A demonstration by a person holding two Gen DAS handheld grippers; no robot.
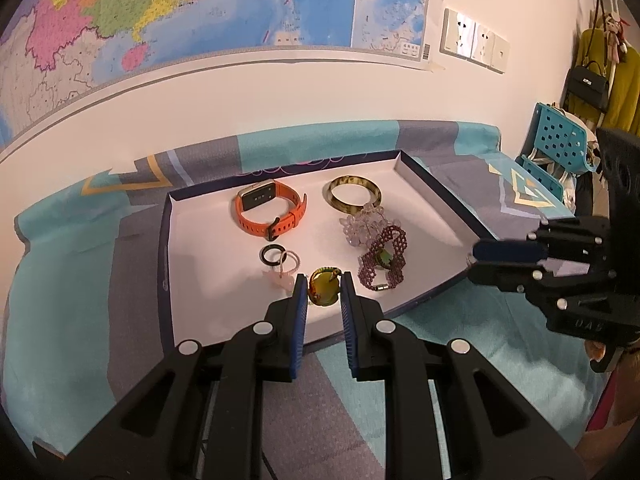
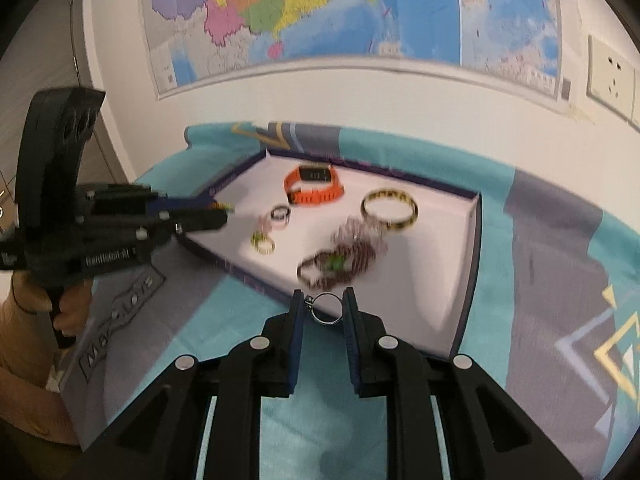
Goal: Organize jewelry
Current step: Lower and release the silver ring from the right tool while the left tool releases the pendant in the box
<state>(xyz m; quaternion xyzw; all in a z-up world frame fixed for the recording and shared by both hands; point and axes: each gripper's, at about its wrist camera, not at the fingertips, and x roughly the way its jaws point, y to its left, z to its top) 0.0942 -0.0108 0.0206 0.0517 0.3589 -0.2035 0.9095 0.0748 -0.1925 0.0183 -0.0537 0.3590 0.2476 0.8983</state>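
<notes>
A shallow white tray [image 1: 208, 248] with a dark rim sits on the patterned cloth. It holds an orange watch [image 1: 272, 210], a mottled bangle [image 1: 352, 198], a purple beaded bracelet [image 1: 384, 258], a crystal cluster [image 1: 362, 224] and small rings [image 1: 274, 256]. My left gripper [image 1: 323, 286] hangs low over the tray's near part, shut on a yellow-green stone piece [image 1: 322, 292] with a green braided cord. Over the tray's near rim [image 2: 256, 280], my right gripper [image 2: 324, 300] is shut on a thin silver ring [image 2: 325, 323]. Each gripper shows side-on in the other's view, the right gripper [image 1: 474, 258] and the left gripper [image 2: 226, 214].
A teal and grey cloth [image 1: 80, 280] covers the table, which stands against a white wall with a map [image 1: 200, 8] and sockets [image 1: 474, 40]. A blue perforated chair [image 1: 560, 140] stands at the far right. A person's hand [image 2: 60, 308] holds the left gripper's handle.
</notes>
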